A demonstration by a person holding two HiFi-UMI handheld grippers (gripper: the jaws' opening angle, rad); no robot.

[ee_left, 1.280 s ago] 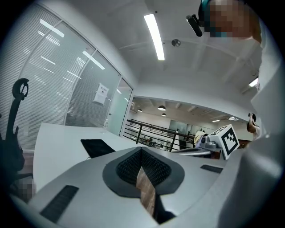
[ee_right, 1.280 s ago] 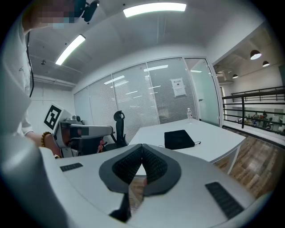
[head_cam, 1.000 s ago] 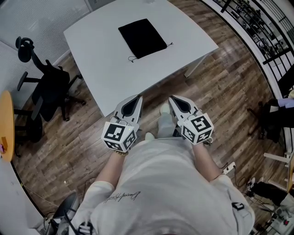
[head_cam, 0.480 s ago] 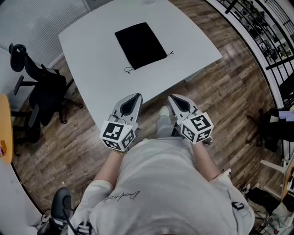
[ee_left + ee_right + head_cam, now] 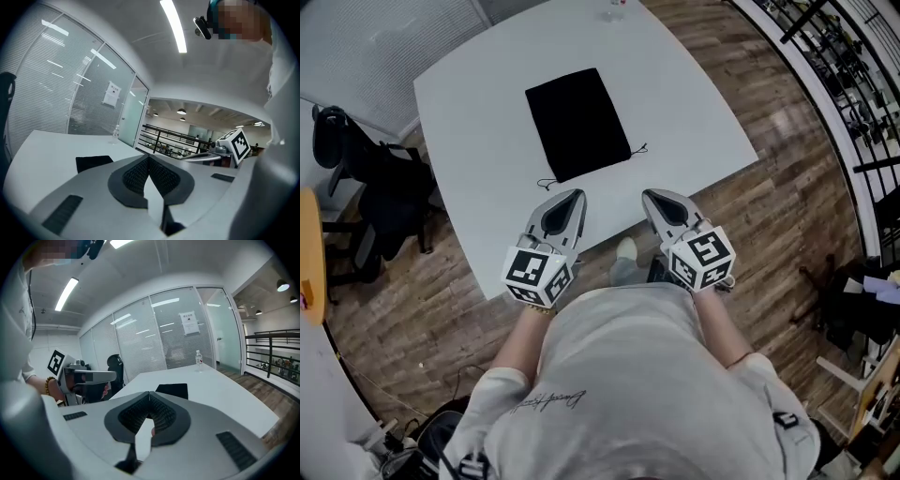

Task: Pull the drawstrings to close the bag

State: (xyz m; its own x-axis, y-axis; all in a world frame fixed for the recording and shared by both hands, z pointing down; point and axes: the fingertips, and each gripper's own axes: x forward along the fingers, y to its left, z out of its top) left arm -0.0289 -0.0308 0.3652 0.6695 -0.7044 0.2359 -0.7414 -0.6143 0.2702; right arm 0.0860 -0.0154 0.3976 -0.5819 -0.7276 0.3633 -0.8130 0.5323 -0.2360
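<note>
A flat black drawstring bag (image 5: 577, 122) lies on the white table (image 5: 487, 216), its mouth toward me. Thin drawstrings trail from the near corners, one at the left (image 5: 548, 183) and one at the right (image 5: 639, 150). My left gripper (image 5: 577, 194) and right gripper (image 5: 649, 195) hover side by side at the table's near edge, short of the bag. Both are shut with nothing between the jaws. The bag (image 5: 93, 163) shows left of the left gripper (image 5: 149, 157) in the left gripper view. In the right gripper view the bag (image 5: 172, 390) lies just beyond the right gripper (image 5: 150, 393).
Black office chairs (image 5: 366, 187) stand left of the table, beside an orange round table (image 5: 309, 253). A water bottle (image 5: 199, 357) stands at the table's far edge. A dark railing (image 5: 844, 84) runs along the right over wood flooring.
Both grippers have travelled forward together toward the table. The bag and the table edge now sit much closer to the jaw tips. Both stayed shut.
</note>
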